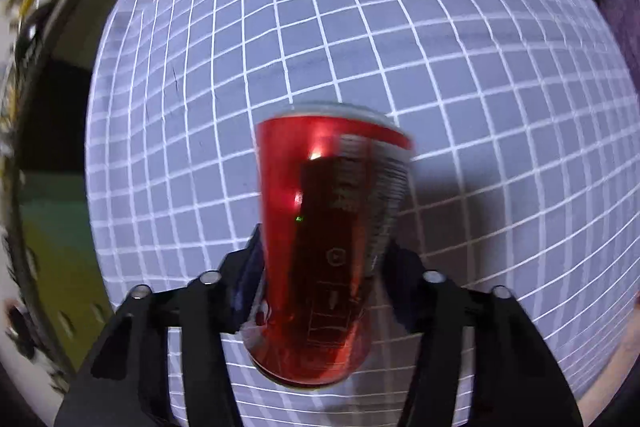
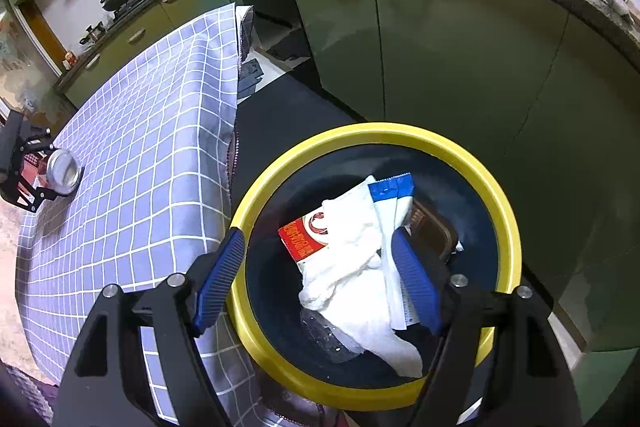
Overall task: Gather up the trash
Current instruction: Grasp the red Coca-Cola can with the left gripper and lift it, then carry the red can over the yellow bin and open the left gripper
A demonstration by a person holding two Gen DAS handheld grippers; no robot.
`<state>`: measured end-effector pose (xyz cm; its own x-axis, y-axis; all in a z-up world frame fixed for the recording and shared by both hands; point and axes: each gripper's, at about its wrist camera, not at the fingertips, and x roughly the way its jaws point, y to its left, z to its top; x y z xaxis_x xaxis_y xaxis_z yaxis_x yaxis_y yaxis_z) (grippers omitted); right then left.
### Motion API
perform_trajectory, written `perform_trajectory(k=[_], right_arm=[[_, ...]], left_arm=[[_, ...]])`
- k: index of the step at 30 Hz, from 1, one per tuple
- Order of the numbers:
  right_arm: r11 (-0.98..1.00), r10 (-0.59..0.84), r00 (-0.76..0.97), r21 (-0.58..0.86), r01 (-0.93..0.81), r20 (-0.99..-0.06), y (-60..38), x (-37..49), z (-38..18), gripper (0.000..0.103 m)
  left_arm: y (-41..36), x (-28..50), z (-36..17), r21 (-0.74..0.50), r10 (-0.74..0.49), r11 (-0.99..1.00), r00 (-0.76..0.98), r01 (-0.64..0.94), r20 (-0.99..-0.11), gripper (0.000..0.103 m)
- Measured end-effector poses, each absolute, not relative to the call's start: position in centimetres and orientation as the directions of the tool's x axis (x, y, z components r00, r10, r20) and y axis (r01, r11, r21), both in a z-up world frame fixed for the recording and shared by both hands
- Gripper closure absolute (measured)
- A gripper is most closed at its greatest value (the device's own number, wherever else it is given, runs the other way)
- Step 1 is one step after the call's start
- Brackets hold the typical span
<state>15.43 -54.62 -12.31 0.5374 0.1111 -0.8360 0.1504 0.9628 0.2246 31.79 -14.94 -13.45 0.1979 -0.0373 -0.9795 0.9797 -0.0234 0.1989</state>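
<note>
The left wrist view is smeared by motion, and the can (image 1: 328,243) fills its middle so fully that the left gripper (image 1: 320,267) shows only its black finger bases at either side; the pads are hidden behind the can's sides, so whether they press on it cannot be told. The can lies on its side on the checked cloth (image 1: 460,67), between the fingers, its far end toward the top of the picture. From the right wrist view the same gripper (image 2: 40,171) sits small at the left edge, partly cut off, its fingers flanking the can (image 2: 60,169) on the cloth (image 2: 140,131), the silver end facing the camera. It points steeply down at the table. The right gripper (image 2: 320,279) tilts down over the bin (image 2: 400,133), its blue pads (image 2: 220,279) wide apart with nothing between them. Inside the bin lie a white tissue (image 2: 352,267), a red packet (image 2: 300,243) and a blue-edged wrapper (image 2: 392,191), each partly covered; a brown item beneath is hard to make out.
</note>
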Motion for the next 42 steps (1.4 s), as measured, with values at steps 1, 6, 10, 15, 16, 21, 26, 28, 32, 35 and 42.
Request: perform_trajectory(k=[1,6,10,15,16,21,26,28,32,35,42], right_arm=[[0.962,0.117,0.538,0.230,0.148,-0.834,-54.6,15.4,-12.3,0.031],[0.960,0.135,0.545,0.246,0.136,-0.828,-54.5,15.2,-12.4,0.031],[0.958,0.152,0.558,0.261,0.121,-0.816,-54.4,14.6,-12.2,0.031],[0.956,0.165,0.582,0.275,0.105,-0.797,-54.4,13.5,-11.5,0.031],[0.956,0.169,0.588,0.277,0.099,-0.791,-54.4,13.1,-11.3,0.031],[0.953,0.181,0.619,0.292,0.082,-0.764,-54.5,11.2,-10.3,0.031],[0.951,0.186,0.650,0.300,0.068,-0.737,-54.8,9.3,-9.2,0.031],[0.951,0.187,0.663,0.302,0.062,-0.725,-55.0,8.5,-8.7,0.031],[0.950,0.181,0.683,0.306,0.066,-0.708,-55.7,6.8,-8.3,0.031],[0.949,0.160,0.698,0.304,0.086,-0.698,-56.6,5.4,-8.1,0.031],[0.926,0.103,0.739,0.336,0.173,-0.665,-59.9,2.2,-8.1,0.031]], left_arm=[[-15.0,32.2,-13.5,0.176,-0.028,0.024,0.177,0.984,-0.984,0.054],[-14.4,33.7,-13.5,0.083,-0.030,0.266,0.094,0.960,-0.995,0.054],[-13.5,32.5,-13.4,0.087,-0.062,0.348,0.115,0.934,-0.991,0.055],[-12.6,30.9,-13.0,0.100,-0.098,0.458,0.161,0.884,-0.982,0.055],[-12.4,30.5,-12.9,0.105,-0.102,0.476,0.173,0.873,-0.980,0.055],[-11.7,28.3,-11.4,0.107,-0.148,0.569,0.229,0.815,-0.962,0.055],[-12.0,24.9,-9.3,0.101,-0.196,0.618,0.277,0.780,-0.941,0.055],[-13.2,23.4,-8.4,0.099,-0.211,0.619,0.287,0.779,-0.935,0.055],[-15.4,20.6,-6.8,0.092,-0.242,0.625,0.304,0.775,-0.922,0.055],[-18.3,18.4,-5.5,0.080,-0.286,0.604,0.310,0.793,-0.906,0.055],[-27.0,15.6,-3.6,-0.019,-0.432,0.527,0.248,0.849,-0.867,0.055]])
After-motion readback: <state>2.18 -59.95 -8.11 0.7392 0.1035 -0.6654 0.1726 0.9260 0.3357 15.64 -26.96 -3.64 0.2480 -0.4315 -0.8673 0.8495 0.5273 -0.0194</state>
